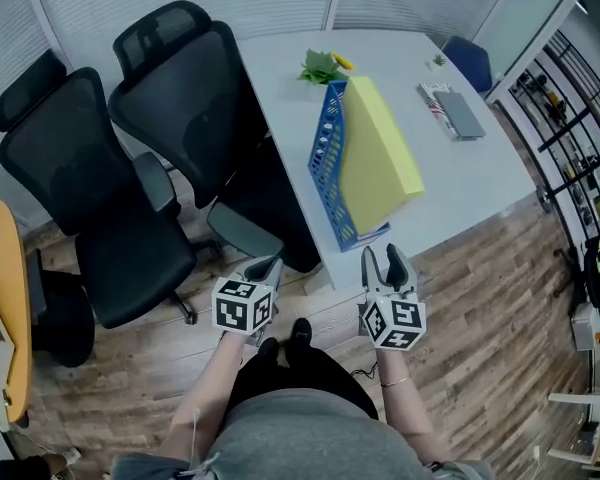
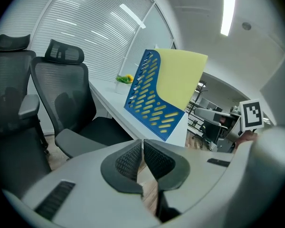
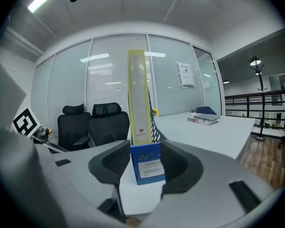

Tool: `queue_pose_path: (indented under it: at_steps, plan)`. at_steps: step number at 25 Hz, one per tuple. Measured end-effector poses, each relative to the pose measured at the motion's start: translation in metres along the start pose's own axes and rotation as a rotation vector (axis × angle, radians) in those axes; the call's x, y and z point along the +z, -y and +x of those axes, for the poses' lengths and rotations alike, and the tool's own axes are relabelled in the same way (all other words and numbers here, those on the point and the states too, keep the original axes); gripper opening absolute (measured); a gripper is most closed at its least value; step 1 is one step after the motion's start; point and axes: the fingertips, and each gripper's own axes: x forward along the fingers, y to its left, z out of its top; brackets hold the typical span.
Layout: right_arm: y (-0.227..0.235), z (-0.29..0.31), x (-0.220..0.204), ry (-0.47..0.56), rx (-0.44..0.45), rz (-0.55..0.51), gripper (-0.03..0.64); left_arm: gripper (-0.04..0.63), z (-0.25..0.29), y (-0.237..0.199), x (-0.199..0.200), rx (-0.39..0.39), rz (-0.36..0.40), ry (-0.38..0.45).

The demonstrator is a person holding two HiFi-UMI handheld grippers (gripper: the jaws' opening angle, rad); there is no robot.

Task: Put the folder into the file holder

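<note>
The brown wood floor (image 1: 480, 298) is the biggest thing here. On it stands a long white table (image 1: 480, 183) that runs from near the person to the far wall.

Left of the table are two big black chairs. The near chair (image 1: 90, 198) is further left. The far chair (image 1: 195, 98) is pushed up close to the table's left side.

A blue file holder (image 1: 325, 158) with holes in its side stands on the table, close to the near left edge. The yellow folder (image 1: 380, 153) is inside the file holder. It sticks up well above the blue side and, from the head view, leans over to the right.

The person holds both grippers low, just in front of the near end of the table. They do not touch the table or the file holder. The left gripper (image 1: 265, 266) is near the table's left corner, and its two jaws are pressed together with nothing between them. The right gripper (image 1: 382, 258) points at the file holder's near end. Its jaws are wide apart and hold nothing; the file holder shows in the gap, further off.

Some flat books (image 1: 453, 110) lie far off on the right side of the table. A small green plant (image 1: 321, 66) sits just past the far end of the file holder.
</note>
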Motion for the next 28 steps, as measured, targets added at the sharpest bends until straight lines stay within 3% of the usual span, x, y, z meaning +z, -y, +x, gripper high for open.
queue_pose_path:
  at_steps: [10, 20, 28]
  plan:
    - [-0.012, -0.029, -0.038, -0.091, -0.029, 0.058, 0.124, 0.031, -0.003, 0.005, 0.001, -0.052, 0.035, -0.006]
    - [-0.032, -0.048, -0.074, -0.171, -0.039, 0.167, 0.008, 0.032, -0.012, 0.005, 0.006, -0.090, 0.070, 0.002]
    - [-0.036, -0.062, -0.085, -0.232, -0.064, 0.230, 0.003, 0.031, -0.017, 0.004, 0.009, -0.113, 0.099, 0.009]
